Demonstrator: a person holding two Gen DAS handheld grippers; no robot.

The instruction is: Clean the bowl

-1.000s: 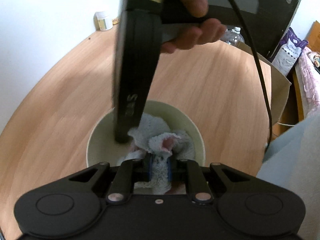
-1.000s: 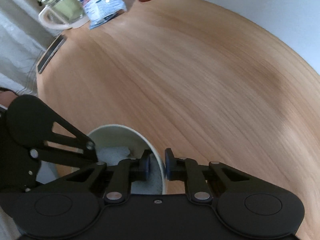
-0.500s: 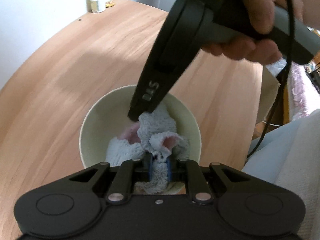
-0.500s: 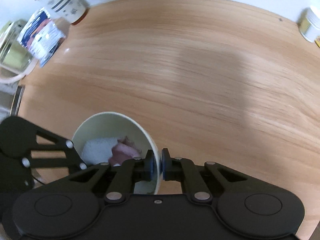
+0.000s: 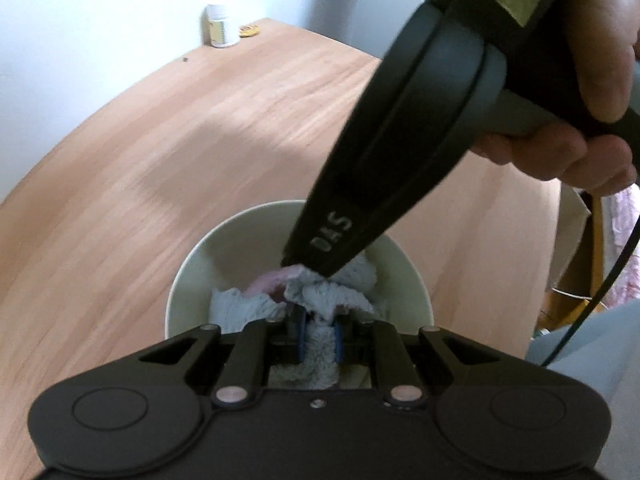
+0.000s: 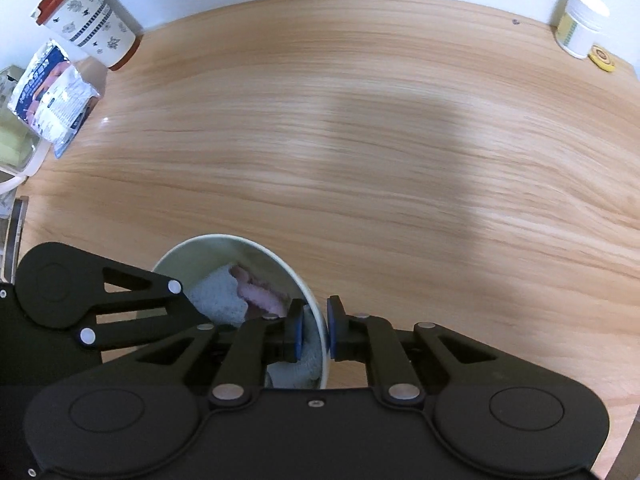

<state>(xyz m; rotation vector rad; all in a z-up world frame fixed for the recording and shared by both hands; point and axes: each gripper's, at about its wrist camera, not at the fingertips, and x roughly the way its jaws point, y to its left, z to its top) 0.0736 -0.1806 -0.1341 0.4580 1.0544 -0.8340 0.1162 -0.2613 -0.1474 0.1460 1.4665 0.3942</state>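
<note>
Pale green bowl (image 5: 224,256) sits on the wooden table (image 5: 160,152), at 6 o'clock in both views. Left gripper (image 5: 319,336): fingers nearly together, pinching a bunched grey-blue cloth (image 5: 256,308) with a pink underside, pressed down inside the bowl. Right gripper (image 6: 312,334): fingers closed to a narrow gap astride the bowl's rim (image 6: 316,320), one pad inside, one outside; it steadies the bowl.

Progress, as judged: wiping is under way. The visible inner wall at 11 o'clock looks free of residue; the floor under the cloth is hidden, so cannot tell. Likely left: sweep the remaining wall, lift the cloth out, let go of the rim.

Far off: patterned cup (image 6: 86,20) at 10 o'clock, small white jar (image 6: 580,28) at 2 o'clock.
</note>
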